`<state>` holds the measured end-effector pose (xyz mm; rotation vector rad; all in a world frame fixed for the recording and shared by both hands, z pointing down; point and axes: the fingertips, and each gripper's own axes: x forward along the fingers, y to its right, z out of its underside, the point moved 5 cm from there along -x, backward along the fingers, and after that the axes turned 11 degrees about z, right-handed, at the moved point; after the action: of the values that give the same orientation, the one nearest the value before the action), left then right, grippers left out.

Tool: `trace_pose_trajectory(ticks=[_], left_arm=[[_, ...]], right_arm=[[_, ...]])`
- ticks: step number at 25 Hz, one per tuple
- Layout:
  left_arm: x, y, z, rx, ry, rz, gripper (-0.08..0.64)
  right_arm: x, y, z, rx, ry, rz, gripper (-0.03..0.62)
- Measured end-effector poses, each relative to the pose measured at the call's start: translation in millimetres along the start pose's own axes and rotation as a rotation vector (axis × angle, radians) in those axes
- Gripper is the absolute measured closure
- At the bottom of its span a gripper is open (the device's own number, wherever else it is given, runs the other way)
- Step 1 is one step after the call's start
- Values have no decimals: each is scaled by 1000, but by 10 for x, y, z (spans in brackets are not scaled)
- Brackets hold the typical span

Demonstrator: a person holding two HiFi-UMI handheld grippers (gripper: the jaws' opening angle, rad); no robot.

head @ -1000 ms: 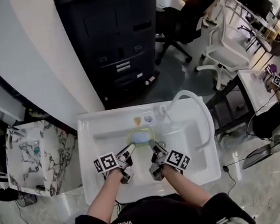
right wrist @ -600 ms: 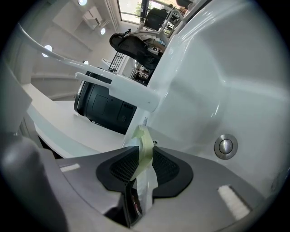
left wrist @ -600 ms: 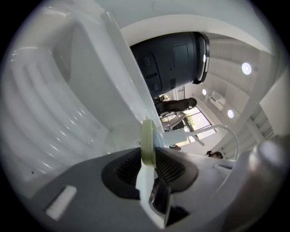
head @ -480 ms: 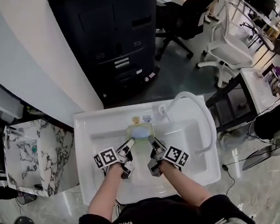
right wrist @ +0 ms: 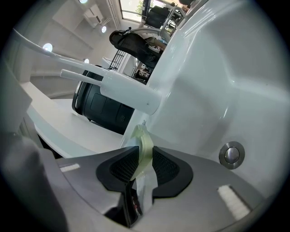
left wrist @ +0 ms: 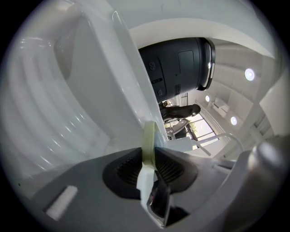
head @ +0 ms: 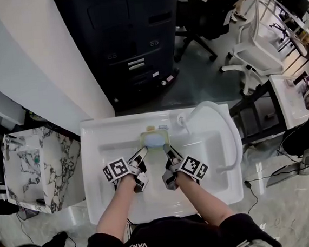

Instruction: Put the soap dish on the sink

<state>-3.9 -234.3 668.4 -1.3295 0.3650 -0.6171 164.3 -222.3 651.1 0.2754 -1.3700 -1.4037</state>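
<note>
The pale green soap dish (head: pixel 155 140), with a blue soap in it, hangs over the back of the white sink (head: pixel 96 169), close to the rear ledge. My left gripper (head: pixel 142 155) pinches the dish's left rim and my right gripper (head: pixel 170 153) pinches its right rim. In the left gripper view the green rim (left wrist: pixel 148 140) stands edge-on between the black pads (left wrist: pixel 129 170) of the left gripper (left wrist: pixel 152 158), whose jaws have just been closing on it. In the right gripper view the rim (right wrist: pixel 144 142) is clamped in the right gripper (right wrist: pixel 144 166).
A white hose (head: pixel 229 135) loops from the faucet base at the sink's back right. Two small items (head: pixel 151 128) sit on the rear ledge behind the dish. The drain plug (right wrist: pixel 231 154) shows in the basin floor. A marble-patterned basin (head: pixel 33 164) stands left, a dark machine (head: pixel 130 41) behind.
Both grippers have carried the soap dish farther toward the sink's rear ledge. It now sits closer to the two small items there.
</note>
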Motion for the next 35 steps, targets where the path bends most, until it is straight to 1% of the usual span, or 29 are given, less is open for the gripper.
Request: trace_pose_trajectory(ticks=[7, 10, 17, 21, 25, 27, 30, 34, 35], left_arm=[[34, -10, -58, -19, 33, 4, 420], [59, 4, -73, -35, 54, 8, 420], [99, 34, -141, -42, 91, 16, 422], [105, 36, -152, -50, 106, 14, 422], [108, 30, -160, -50, 120, 15, 422], [121, 29, -168, -49, 125, 16, 422], [127, 29, -179, -49, 129, 17, 422], [124, 27, -186, -40, 130, 12, 422], [126, 27, -185, -35, 128, 10, 422]], right_arm=[[65, -34, -49, -14, -5, -13, 517], [73, -50, -84, -37, -1, -23, 513], [31, -68, -160, -126, 15, -15, 486], [-34, -102, -171, -208, 4, -18, 483], [-91, -99, -121, -248, 0, 3, 483], [-103, -60, -81, -295, -10, 31, 483], [-107, -72, 17, -357, -32, 55, 485], [-75, -118, 112, -398, -51, 57, 492], [-65, -129, 122, -402, -52, 55, 519]])
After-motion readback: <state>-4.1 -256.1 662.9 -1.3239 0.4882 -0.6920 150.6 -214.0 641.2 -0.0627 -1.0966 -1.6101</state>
